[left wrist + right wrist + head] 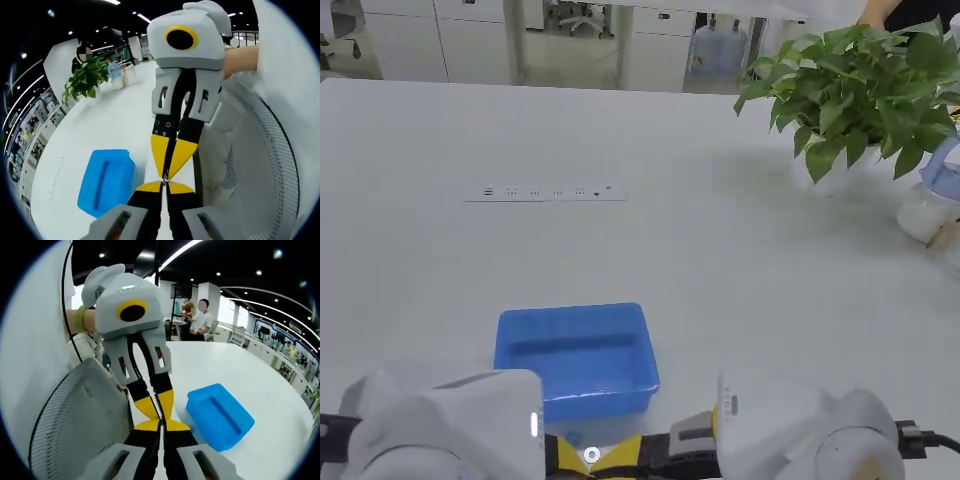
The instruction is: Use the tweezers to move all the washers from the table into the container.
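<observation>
Your left gripper [164,186]: jaws pressed together, yellow tips closed on each other with no gap. Your right gripper [161,426]: same state, jaws closed tip against tip. The two are turned toward each other, nose to nose, so both sets of yellow tips come together at one spot. Cannot tell whether they make contact. In the head view that spot sits on your side of the blue container [595,403], just beside its near wall. The left gripper's grey body is off the container's near-left corner, and the right gripper's body is off its near-right corner.

Container: shallow, rectangular, open-topped, flat on the white table [720,260]. Anything small inside it is too fine to make out. In the left gripper view it lies left of your jaws, in the right gripper view right of them, and in both it is apart from the tips.

Farther out:
- White power strip [545,193] on the table beyond the container, well apart from it.
- Leafy green plant [855,85] in a pale pot, beyond the container and far to its right.
- White bottle [928,205] with a bluish top, farther right again.
- Grey mesh chair back [255,165] on your side of the container, close behind the grippers, seen in both gripper views.
- Two people [200,317] well beyond the container, seen in the right gripper view.
</observation>
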`<state>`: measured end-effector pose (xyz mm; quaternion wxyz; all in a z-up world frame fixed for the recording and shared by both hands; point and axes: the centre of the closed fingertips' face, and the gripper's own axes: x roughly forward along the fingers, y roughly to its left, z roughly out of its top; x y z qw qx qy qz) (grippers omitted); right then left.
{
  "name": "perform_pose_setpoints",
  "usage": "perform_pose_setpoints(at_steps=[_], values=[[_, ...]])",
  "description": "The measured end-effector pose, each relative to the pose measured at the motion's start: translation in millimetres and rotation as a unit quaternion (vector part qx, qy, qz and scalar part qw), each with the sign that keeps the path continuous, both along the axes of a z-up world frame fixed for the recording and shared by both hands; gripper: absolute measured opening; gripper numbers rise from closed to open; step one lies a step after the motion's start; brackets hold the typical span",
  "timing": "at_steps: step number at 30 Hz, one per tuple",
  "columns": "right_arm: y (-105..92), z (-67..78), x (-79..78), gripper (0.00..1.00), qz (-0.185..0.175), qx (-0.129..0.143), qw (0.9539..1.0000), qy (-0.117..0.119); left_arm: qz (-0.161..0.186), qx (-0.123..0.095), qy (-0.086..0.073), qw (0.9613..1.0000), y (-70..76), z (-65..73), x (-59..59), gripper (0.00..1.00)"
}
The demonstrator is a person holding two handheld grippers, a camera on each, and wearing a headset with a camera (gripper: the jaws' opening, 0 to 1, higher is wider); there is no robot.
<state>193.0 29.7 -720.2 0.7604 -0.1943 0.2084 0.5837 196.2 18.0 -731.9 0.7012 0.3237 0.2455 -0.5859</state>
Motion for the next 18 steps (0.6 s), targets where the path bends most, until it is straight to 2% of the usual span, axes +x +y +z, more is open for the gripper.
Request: perform_pose_setpoints(at_steps=[7,9,11,12,14,18], values=[[-4.1,-1.4,3.6,0.00,-0.006,-0.004,1.0000,-0.004,-0.012,-0.029,-0.003,0.9995,3.8,16.5,-3.9,0.03],[-4.3,-3.4,3.9,0.00,-0.006,-0.007,1.0000,-0.004,-0.015,-0.041,-0.014,0.9989,0.7,23.7,-1.6,0.03],[-4.9,-6.6,3.6,0.00,-0.004,-0.015,0.9999,-0.005,-0.014,-0.047,-0.018,0.9987,-0.9,26.9,0.7,0.03],[-5.3,-8.8,2.8,0.00,-0.002,-0.022,0.9997,-0.008,-0.014,-0.051,-0.017,0.9984,-2.3,28.0,2.1,0.03],[-5.1,-9.8,2.1,0.00,-0.001,-0.025,0.9997,-0.009,-0.021,-0.053,0.000,0.9984,-4.6,26.2,-0.8,0.02],[-6.2,-13.1,2.0,0.00,0.001,-0.029,0.9996,-0.006,-0.034,-0.049,0.003,0.9982,-6.8,23.2,-3.5,0.01]])
